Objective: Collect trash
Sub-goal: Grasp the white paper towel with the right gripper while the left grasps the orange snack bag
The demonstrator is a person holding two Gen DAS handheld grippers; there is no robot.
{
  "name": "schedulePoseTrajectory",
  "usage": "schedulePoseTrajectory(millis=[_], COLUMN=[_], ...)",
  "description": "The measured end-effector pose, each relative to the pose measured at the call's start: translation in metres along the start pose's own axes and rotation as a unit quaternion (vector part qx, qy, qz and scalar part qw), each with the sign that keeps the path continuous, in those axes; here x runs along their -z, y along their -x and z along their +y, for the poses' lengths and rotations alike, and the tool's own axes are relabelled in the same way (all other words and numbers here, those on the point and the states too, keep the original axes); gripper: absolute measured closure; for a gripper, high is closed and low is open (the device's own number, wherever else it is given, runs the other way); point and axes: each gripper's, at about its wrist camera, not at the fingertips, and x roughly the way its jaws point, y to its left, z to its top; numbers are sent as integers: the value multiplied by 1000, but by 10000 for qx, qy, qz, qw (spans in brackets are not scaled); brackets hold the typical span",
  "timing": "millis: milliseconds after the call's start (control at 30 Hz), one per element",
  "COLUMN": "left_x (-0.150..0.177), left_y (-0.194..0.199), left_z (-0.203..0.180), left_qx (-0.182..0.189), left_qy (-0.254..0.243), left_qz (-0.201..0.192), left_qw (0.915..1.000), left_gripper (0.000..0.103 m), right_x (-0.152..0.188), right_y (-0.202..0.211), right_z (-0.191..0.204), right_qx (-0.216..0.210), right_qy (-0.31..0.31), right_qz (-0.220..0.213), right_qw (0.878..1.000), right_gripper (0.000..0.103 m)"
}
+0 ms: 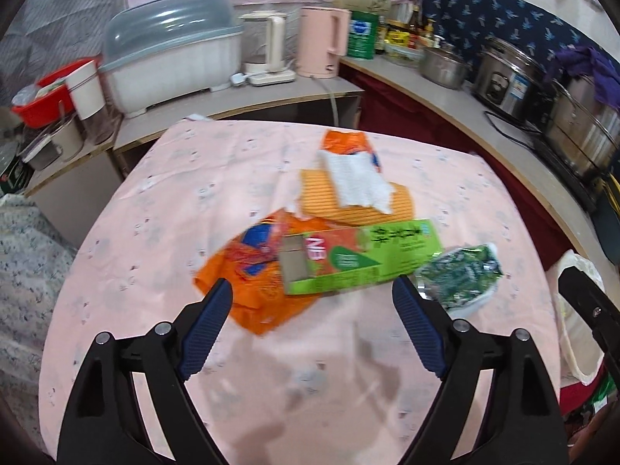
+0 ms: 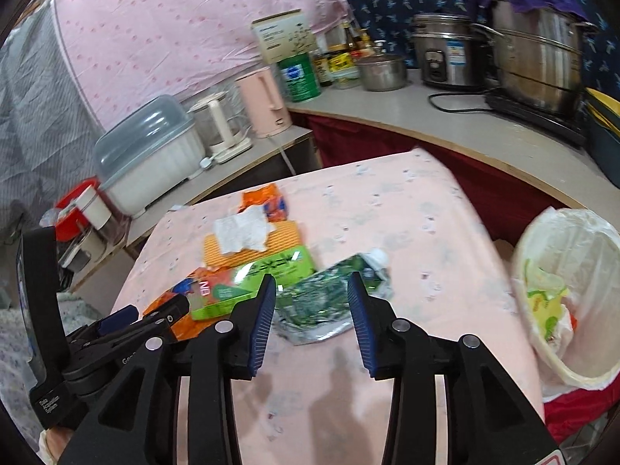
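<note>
Trash clustered mid-frame on pink surface (image 1: 162, 201). Left tool (image 1: 312, 294) spread wide, empty, before orange wrapper (image 1: 248, 271) and green carton (image 1: 360, 257). Right tool (image 2: 312, 286) part-spread, empty, framing crumpled green packet (image 2: 321, 294): light, crinkly, slippery; pinch at raised fold. Carton stiffer; grip edge.

left wrist: close, angled down over table (image 1: 162, 209) | right wrist: same, from right | shared: green carton (image 1: 360, 255)

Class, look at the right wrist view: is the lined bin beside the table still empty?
No: the bin already holds yellow and green wrappers inside its white liner.
</note>
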Motion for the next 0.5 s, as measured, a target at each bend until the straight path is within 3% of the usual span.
schedulePoseTrajectory(millis=[233, 500], left_x=[-10, -17], left_y=[-19, -48], left_z=[42, 61], left_qx=[-134, -89], left_qy=[377, 536], left_qz=[156, 366], left_qw=[9991, 9979], left_gripper=[21, 21], right_x=[-6, -17], right_y=[-35, -90], right_z=[41, 75], right_qx=[-228, -402], right_qy=[273, 454], right_qz=[210, 478], right_qw=[9991, 9970], right_gripper=[63, 63])
